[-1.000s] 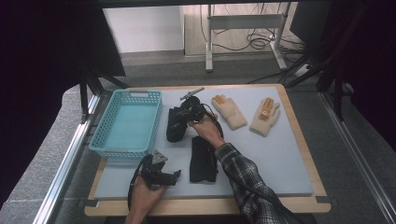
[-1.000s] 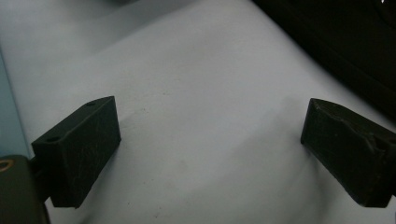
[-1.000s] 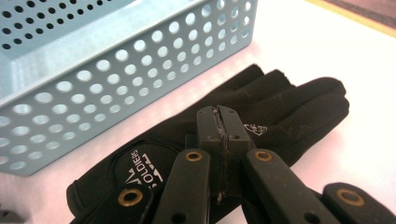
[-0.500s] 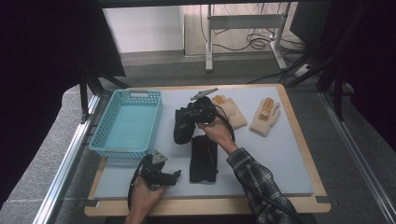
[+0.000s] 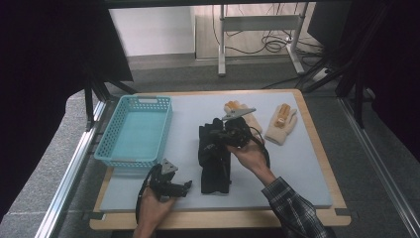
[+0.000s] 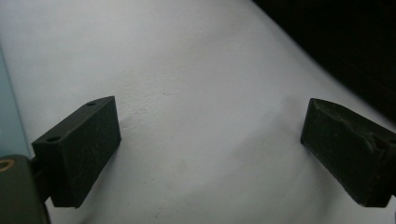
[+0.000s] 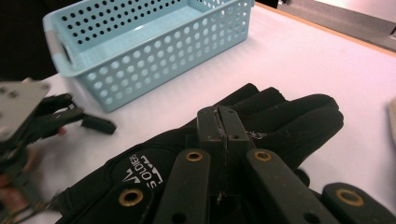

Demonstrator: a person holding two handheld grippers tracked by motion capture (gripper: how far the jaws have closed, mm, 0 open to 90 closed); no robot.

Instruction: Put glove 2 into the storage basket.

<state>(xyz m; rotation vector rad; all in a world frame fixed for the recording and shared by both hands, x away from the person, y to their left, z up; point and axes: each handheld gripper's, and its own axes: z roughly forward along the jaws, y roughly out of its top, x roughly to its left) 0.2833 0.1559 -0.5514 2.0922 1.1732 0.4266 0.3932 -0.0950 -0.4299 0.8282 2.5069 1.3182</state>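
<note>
My right gripper (image 5: 220, 139) is shut on a black glove (image 5: 209, 144), which lies partly over a second black glove (image 5: 215, 176) at the middle of the mat. In the right gripper view the jaws are pressed together (image 7: 225, 128) on the black glove (image 7: 285, 116), whose back carries white lettering. My left gripper (image 5: 184, 186) rests near the mat's front edge, left of the gloves. Its jaws stand wide apart (image 6: 210, 149) over bare mat with nothing between them. It also appears blurred as the left gripper (image 7: 70, 119) in the right gripper view.
A light blue perforated basket (image 5: 119, 156) stands at the left of the mat, also seen as the basket (image 7: 140, 70) ahead of my right gripper. Two tan gloves lie at the back right, one glove (image 5: 282, 124) in full view, the other glove (image 5: 233, 106) partly hidden behind my right gripper.
My right gripper has carried the black glove rightward and nearer, from beside the basket to over the second black glove. The left gripper has stayed put.
</note>
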